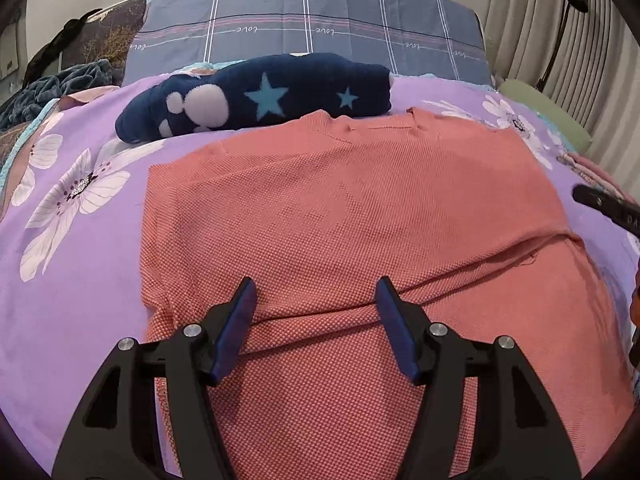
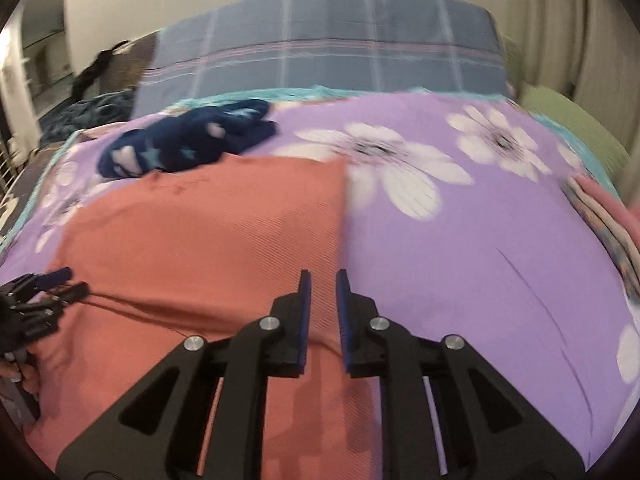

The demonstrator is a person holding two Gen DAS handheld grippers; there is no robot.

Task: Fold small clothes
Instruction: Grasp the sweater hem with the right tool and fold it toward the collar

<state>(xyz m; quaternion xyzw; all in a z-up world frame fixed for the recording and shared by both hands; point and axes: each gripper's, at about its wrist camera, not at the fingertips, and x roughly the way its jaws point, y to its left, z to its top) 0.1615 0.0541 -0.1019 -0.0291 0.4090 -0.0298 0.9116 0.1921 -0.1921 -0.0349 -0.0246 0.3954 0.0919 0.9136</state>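
While unfolded: one garment [image 1: 344,216], two tools [image 1: 316,296] [image 2: 323,286]

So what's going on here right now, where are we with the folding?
A person is working a salmon-pink knit garment spread on the purple floral bedspread. The left claw is open, poised over a crease across the garment's near part, not gripping. The right claw sits at the garment's right edge, its fingers narrowly apart with nothing visibly between them. A navy star-print item lies bundled beyond the garment, near the blue checked pillow.
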